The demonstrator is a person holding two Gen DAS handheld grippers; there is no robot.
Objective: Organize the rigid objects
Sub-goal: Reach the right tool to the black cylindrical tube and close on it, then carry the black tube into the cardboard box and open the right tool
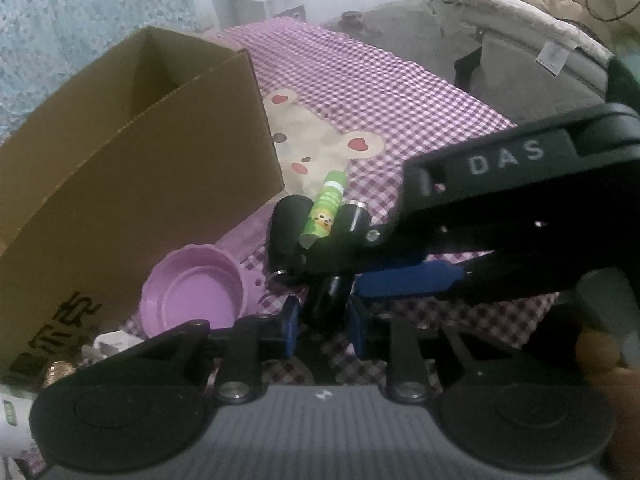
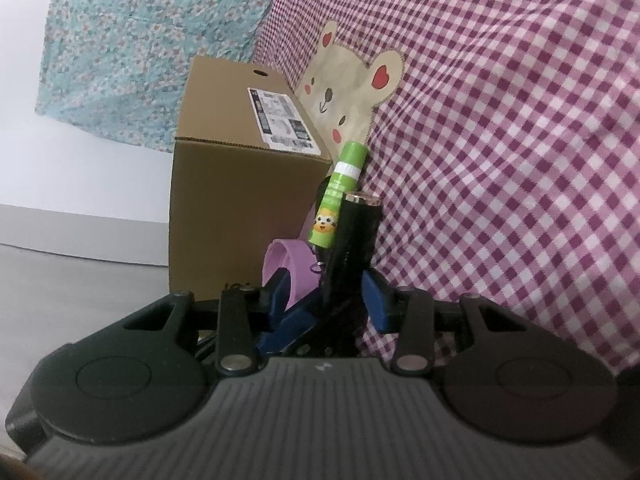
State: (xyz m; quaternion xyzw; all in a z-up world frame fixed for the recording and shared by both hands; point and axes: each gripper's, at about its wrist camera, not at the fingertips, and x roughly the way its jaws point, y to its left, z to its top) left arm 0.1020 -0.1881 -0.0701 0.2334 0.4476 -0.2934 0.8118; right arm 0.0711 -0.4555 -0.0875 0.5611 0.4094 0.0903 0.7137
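A green glue stick (image 1: 325, 210) with a cartoon face lies on the purple checked cloth, just right of the open cardboard box (image 1: 132, 184). My left gripper (image 1: 322, 312) has its jaws close together around a black cylinder (image 1: 330, 292). My right gripper (image 1: 320, 220) reaches in from the right in the left wrist view, its black fingertips (image 1: 286, 224) on either side of the glue stick. In the right wrist view the glue stick (image 2: 338, 196) stands beside a black tube (image 2: 354, 240) between my right gripper (image 2: 340, 300).
A purple lid (image 1: 196, 292) lies beside the box front; it also shows in the right wrist view (image 2: 286, 272). Small white and gold items (image 1: 60, 368) sit at lower left. A chair with clothes (image 1: 540, 52) stands beyond the table edge. The box (image 2: 240, 200) bears a shipping label.
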